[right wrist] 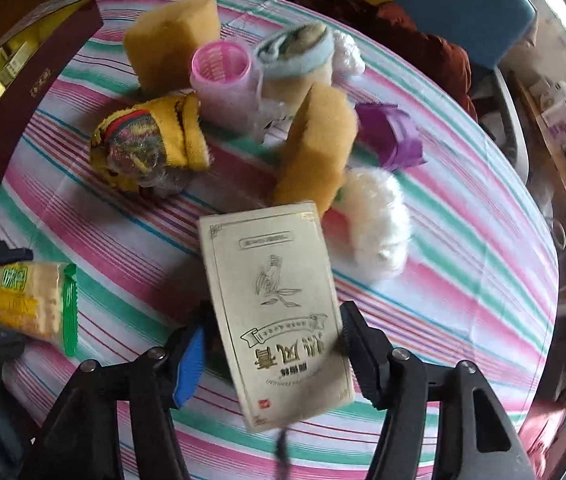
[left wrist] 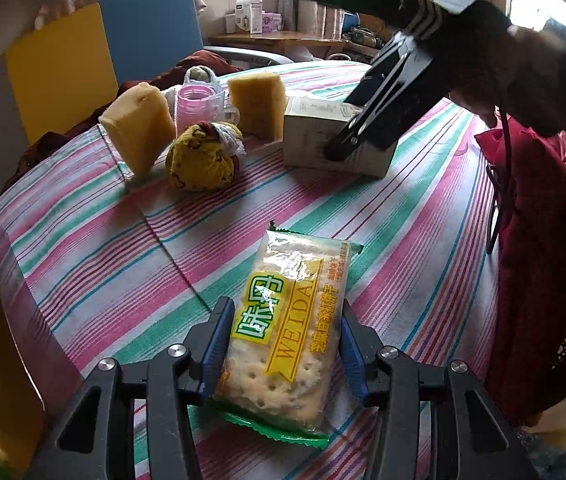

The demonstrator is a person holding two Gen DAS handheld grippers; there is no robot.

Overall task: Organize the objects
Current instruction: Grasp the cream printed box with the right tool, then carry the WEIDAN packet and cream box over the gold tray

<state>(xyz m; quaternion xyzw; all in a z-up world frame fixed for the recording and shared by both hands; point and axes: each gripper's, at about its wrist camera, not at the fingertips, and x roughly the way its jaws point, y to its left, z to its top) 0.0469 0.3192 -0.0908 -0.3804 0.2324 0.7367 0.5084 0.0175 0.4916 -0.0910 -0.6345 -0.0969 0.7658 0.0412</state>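
Your left tool (left wrist: 283, 344) holds a cracker packet (left wrist: 289, 332) by its long sides, the blue pads pressed against the wrapper, with the packet's near end between the fingers and its far end reaching out over the striped cloth (left wrist: 83, 248) of the bench. Your right tool (right wrist: 273, 344) points steeply down over a pale printed box (right wrist: 273, 312). The box sits between its fingers; the right-hand finger (right wrist: 357, 344) looks to be at the box's edge, while the blue pad (right wrist: 189, 364) on the left stands just clear of it, so the box is straddled and not gripped. In the left wrist view that same box (left wrist: 315, 136) rests on the cloth at the far right, with the right tool (left wrist: 343, 146) down on it. Beyond the box lies a cluster of things: two yellow sponges (right wrist: 171, 40) (right wrist: 315, 144), a pink ribbed cup (right wrist: 223, 80), a yellow cloth bundle (right wrist: 151, 140), a purple holder (right wrist: 391, 136), a white fluffy piece (right wrist: 375, 220) just right of the box's far end, and a light blue sock (right wrist: 295, 52) at the far side. A dark red box (right wrist: 39, 76) sits at the left edge of the bench. A blue and yellow chair (left wrist: 103, 44) stands behind the bench.
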